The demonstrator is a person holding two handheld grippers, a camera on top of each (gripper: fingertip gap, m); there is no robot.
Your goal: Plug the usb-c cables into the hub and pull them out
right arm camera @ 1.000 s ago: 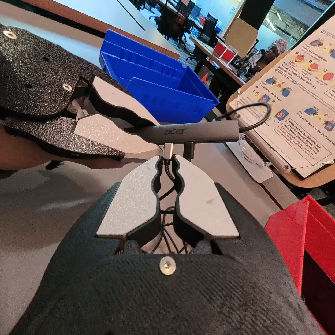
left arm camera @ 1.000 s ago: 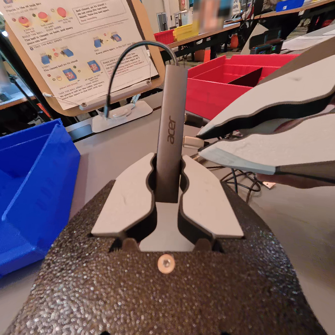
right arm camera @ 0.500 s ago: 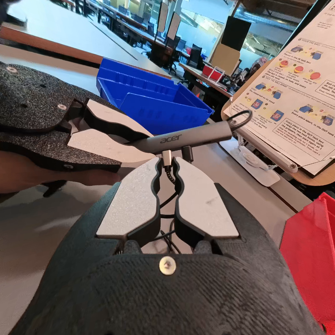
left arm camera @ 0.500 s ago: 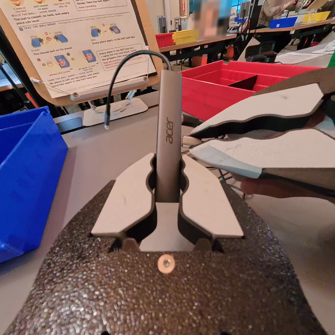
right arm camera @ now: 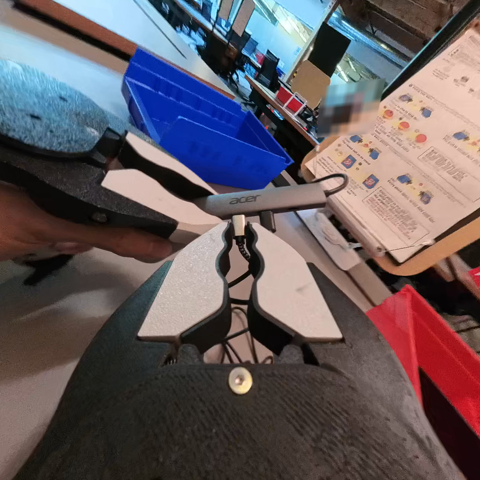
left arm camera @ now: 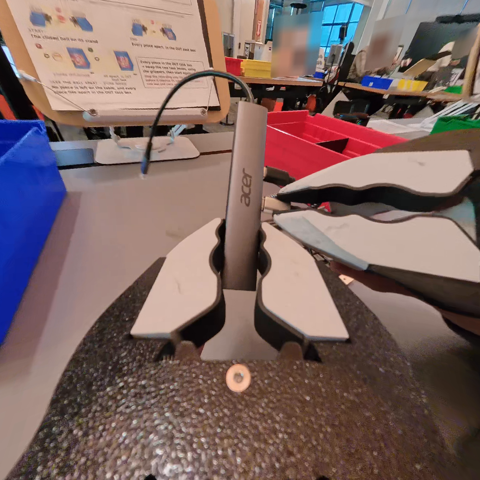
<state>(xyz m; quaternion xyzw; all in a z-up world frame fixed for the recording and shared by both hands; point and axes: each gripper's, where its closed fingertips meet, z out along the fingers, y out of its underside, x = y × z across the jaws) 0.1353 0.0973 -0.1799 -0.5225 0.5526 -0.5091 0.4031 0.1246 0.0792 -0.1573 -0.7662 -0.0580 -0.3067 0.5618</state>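
Note:
My left gripper is shut on the near end of a grey metal hub and holds it above the table. The hub's own black cable loops from its far end and hangs free. My right gripper is shut on a silver USB-C plug with a braided cable, which sits in the hub's side. A black plug sits in the port beside it. In the left wrist view the right gripper comes in from the right, on the silver plug.
A blue bin stands on the left and a red bin on the right of the grey table. A board with an instruction sheet stands behind on a stand. Loose cables lie under my right gripper. Left and right tips are no more than a few centimetres apart.
Both grippers have risen together with the hub, which has tilted a little. The silver plug stays seated in the hub.

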